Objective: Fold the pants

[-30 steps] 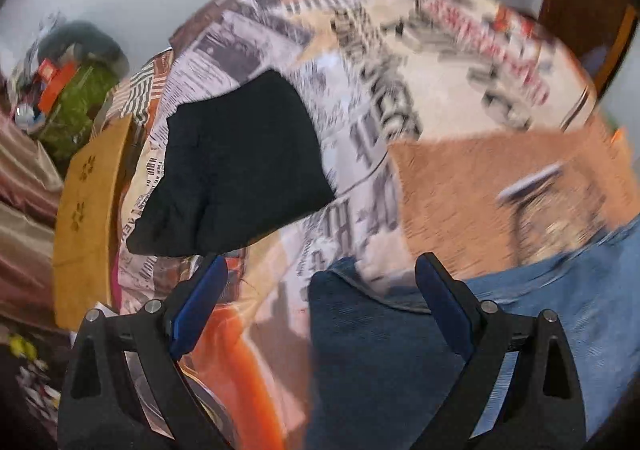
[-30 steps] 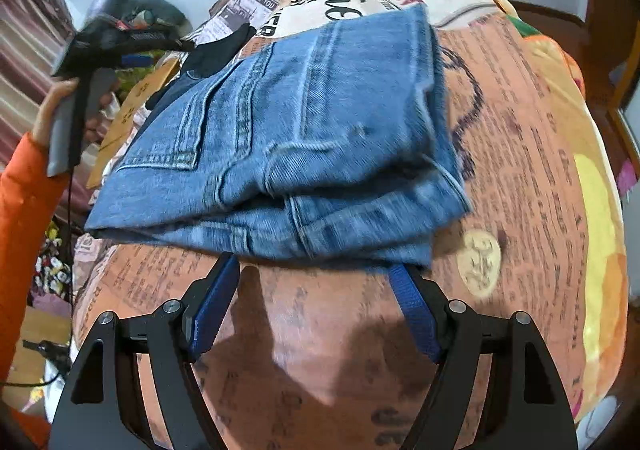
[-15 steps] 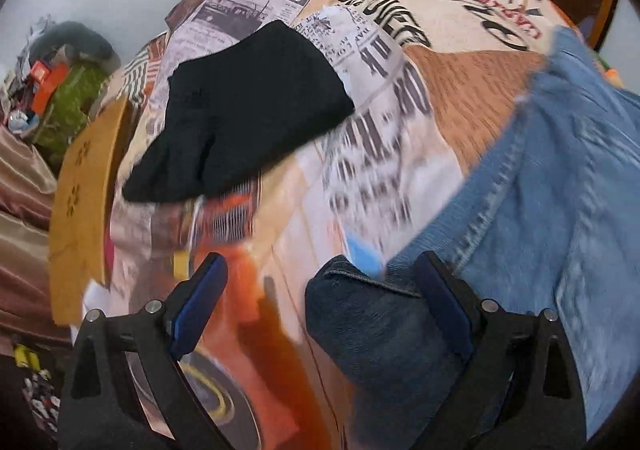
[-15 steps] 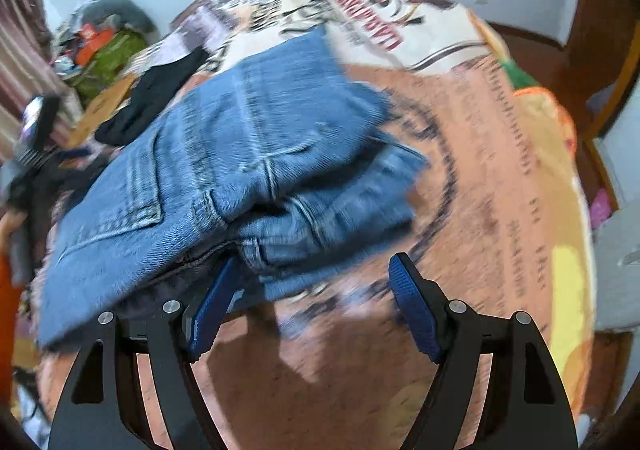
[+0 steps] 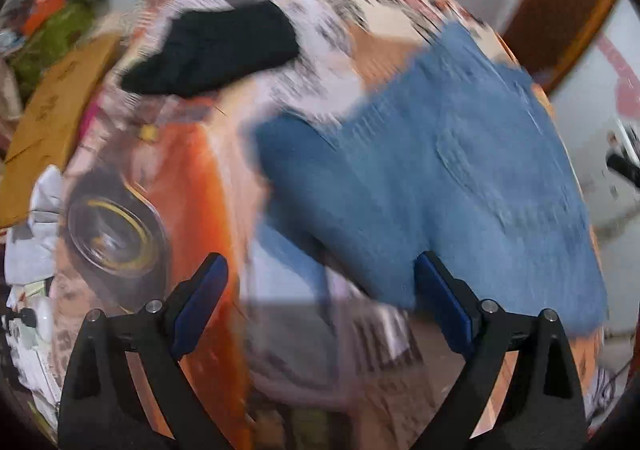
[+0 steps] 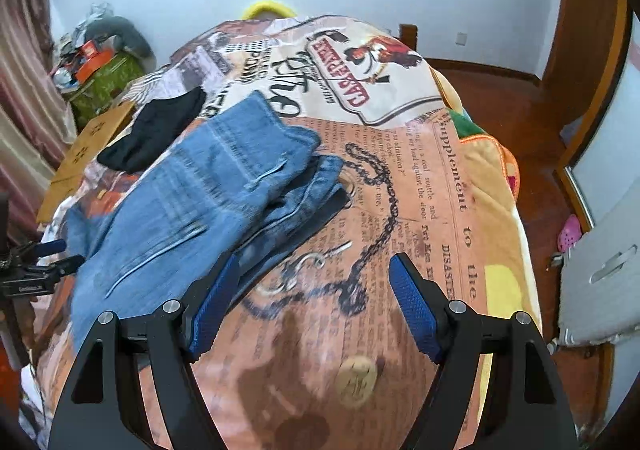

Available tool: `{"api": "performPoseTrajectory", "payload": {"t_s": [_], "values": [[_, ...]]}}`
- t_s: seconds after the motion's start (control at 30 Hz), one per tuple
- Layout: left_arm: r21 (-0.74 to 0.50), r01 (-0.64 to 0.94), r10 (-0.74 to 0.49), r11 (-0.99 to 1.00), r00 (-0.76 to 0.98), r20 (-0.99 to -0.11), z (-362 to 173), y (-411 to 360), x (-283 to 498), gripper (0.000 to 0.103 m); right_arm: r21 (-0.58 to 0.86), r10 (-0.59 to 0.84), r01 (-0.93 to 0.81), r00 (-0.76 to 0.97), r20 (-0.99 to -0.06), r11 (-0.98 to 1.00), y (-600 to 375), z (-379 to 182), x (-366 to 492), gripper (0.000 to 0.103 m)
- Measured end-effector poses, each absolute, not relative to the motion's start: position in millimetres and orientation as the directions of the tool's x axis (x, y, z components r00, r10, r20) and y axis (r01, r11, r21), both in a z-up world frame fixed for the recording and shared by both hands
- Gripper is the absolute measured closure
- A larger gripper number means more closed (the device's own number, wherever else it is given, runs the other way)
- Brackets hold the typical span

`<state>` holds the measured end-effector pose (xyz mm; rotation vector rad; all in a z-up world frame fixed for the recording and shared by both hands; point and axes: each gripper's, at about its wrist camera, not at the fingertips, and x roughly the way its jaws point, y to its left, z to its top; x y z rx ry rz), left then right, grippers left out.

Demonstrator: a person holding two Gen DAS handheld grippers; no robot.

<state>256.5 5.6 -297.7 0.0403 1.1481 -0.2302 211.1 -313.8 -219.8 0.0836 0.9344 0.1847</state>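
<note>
Folded blue jeans (image 6: 208, 194) lie on the printed bedspread (image 6: 420, 178); they also show, blurred, in the left wrist view (image 5: 440, 170). My right gripper (image 6: 314, 304) is open and empty, above the bedspread just right of the jeans' near edge. My left gripper (image 5: 320, 300) is open and empty, above the bedspread at the jeans' left near corner. The left gripper also shows at the far left of the right wrist view (image 6: 44, 262).
A black garment (image 6: 156, 134) lies on the bed behind the jeans, also in the left wrist view (image 5: 216, 46). A cardboard box (image 6: 88, 154) and clutter (image 6: 100, 66) stand left of the bed. Wooden floor (image 6: 500, 98) and a door frame (image 6: 580, 50) are at right.
Both grippers have pulled back and away from the jeans, which now lie farther off and more askew. Both stay open.
</note>
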Motion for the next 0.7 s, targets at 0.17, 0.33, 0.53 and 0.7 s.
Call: {"api": "performPoseTrajectory", "payload": {"t_s": [0.17, 0.33, 0.53, 0.7], "values": [[-0.015, 0.191, -0.103, 0.982, 0.46, -0.882, -274, 7, 252, 0.011, 0.195, 0.264, -0.183, 0.54, -0.799, 0.964, -291, -222, 183, 0.029], [0.043, 0.143, -0.046, 0.989, 0.563, -0.825, -238, 24, 276, 0.011, 0.219, 0.318, -0.247, 0.501, -0.804, 0.944, -261, -226, 166, 0.029], [0.134, 0.119, 0.063, 0.984, 0.473, -0.879, -274, 37, 345, 0.011, 0.285, 0.383, -0.268, 0.475, -0.792, 0.92, -233, -227, 171, 0.029], [0.207, 0.138, 0.137, 0.969, 0.399, -0.907, -326, 26, 344, 0.018, 0.254, 0.38, -0.315, 0.453, -0.806, 0.914, -211, -231, 167, 0.029]]}}
